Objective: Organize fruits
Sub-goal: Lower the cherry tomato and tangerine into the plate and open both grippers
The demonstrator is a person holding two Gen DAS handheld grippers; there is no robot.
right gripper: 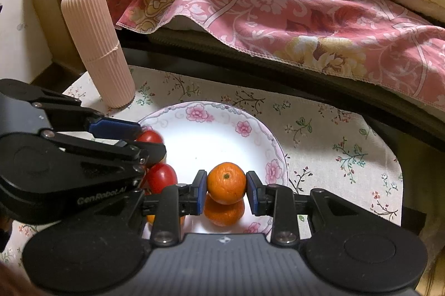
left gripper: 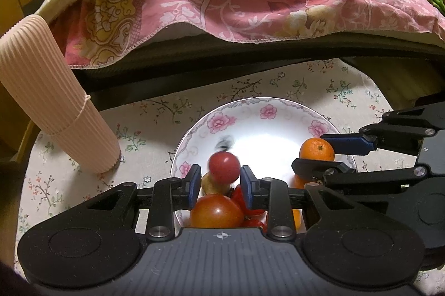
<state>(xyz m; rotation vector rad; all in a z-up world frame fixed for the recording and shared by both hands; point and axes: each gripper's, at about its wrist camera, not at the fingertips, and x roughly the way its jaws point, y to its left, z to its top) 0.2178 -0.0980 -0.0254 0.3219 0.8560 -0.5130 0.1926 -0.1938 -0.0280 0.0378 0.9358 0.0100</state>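
Blue pads of the left hand-held gripper (left gripper: pixel 221 186) stand parted on either side of a small red tomato (left gripper: pixel 224 167), which looks blurred and free of both pads; no grip shows. Below it lie more tomatoes: a larger orange-red one (left gripper: pixel 216 211) nearest the camera and a yellowish one (left gripper: pixel 212 184) behind it. The right hand-held gripper (right gripper: pixel 226 191) is closed on a mandarin orange (right gripper: pixel 225 182), pads pressed to its two sides, above a second orange (right gripper: pixel 224 212) resting in the dish. All this fruit sits in a white plate with pink flowers (right gripper: pixel 243 127), tomatoes on its left side, oranges on its right. The plate stands on a table under a floral cloth (right gripper: pixel 333 134). A ribbed pink cylinder (right gripper: pixel 96 45) stands upright beyond the plate, and a pink flowered quilt (right gripper: pixel 292 9) hangs over the bed behind.
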